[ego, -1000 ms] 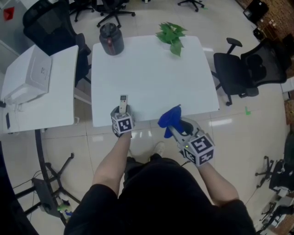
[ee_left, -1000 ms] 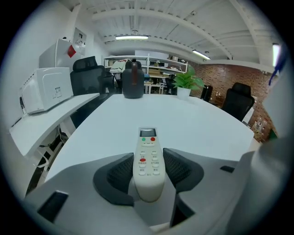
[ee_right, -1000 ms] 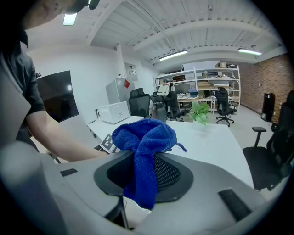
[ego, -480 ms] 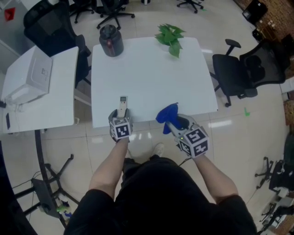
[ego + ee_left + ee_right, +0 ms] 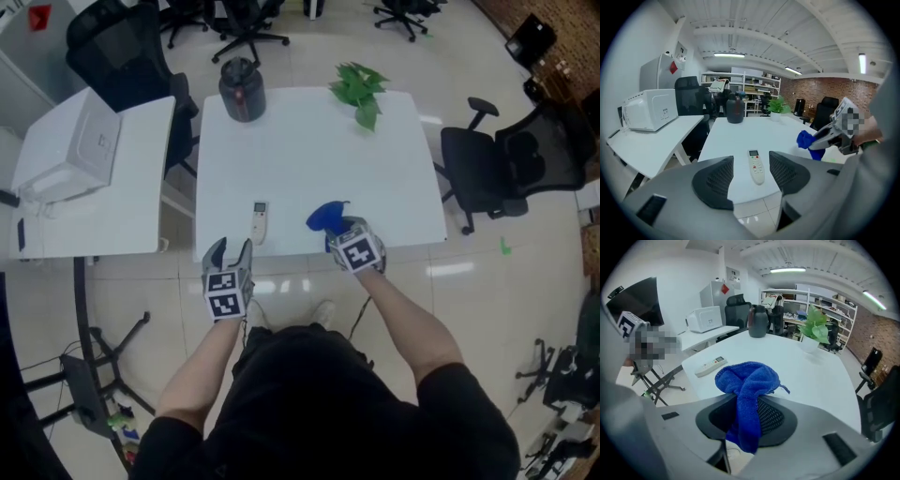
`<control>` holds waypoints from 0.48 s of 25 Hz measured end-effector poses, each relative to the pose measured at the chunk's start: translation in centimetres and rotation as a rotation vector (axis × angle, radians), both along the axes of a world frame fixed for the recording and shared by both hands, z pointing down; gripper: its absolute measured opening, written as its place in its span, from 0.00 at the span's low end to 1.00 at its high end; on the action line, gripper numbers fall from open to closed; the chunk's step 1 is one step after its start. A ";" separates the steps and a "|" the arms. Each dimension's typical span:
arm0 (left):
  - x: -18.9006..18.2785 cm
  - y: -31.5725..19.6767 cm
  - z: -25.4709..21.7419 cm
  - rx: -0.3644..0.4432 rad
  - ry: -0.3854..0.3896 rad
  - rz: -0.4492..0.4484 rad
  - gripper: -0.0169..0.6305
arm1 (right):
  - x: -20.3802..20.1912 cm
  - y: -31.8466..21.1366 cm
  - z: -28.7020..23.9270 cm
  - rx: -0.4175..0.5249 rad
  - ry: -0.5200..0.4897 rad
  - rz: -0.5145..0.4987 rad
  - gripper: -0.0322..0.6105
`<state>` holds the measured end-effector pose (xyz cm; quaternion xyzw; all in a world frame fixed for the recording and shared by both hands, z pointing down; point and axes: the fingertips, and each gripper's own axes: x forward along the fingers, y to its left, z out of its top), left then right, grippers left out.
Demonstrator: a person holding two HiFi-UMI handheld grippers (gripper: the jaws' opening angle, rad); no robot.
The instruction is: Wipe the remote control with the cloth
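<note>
The white bench [image 5: 309, 150] carries everything, and its near edge runs just ahead of both sets of fingers. The left gripper [image 5: 230, 249] hangs short of that edge, over the floor [image 5: 300, 279]. Its fingers [image 5: 715, 180] are spread wide with nothing against the pads, so it holds nothing. The right gripper [image 5: 337, 232] reaches over the near edge with its fingers [image 5: 774, 417] clamped on the blue cloth [image 5: 747, 380]. The cloth bunches in a lump above the fingertips and trails a tail down between them. The remote control [image 5: 260, 221] lies flat and face up on the bench, straight ahead of the open left fingers and clear of them. It sits off to the left of the right fingers, with bare bench between it and the cloth. So the cloth is in hand and the remote lies free, but the two do not touch, and nothing in view shows whether its face has been rubbed. As I read it, a wipe is what remains: the cloth must cross to the remote and pass along its buttons, perhaps with the left fingers steadying it.
</note>
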<state>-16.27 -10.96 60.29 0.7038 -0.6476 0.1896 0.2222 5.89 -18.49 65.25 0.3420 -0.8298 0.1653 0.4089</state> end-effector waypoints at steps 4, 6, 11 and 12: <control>0.0 1.0 -1.3 -0.003 0.012 0.023 0.40 | -0.4 -1.7 3.2 -0.031 0.092 -0.004 0.25; -0.1 1.4 -1.6 -0.007 0.008 0.030 0.40 | -0.4 -2.0 4.3 -0.051 0.120 -0.004 0.25; -0.4 1.7 -1.3 -0.013 0.007 0.027 0.40 | -0.1 -2.3 5.7 -0.059 0.163 0.013 0.28; -0.3 1.7 -1.2 -0.016 0.007 0.028 0.40 | -0.1 -2.2 5.7 -0.055 0.159 0.013 0.30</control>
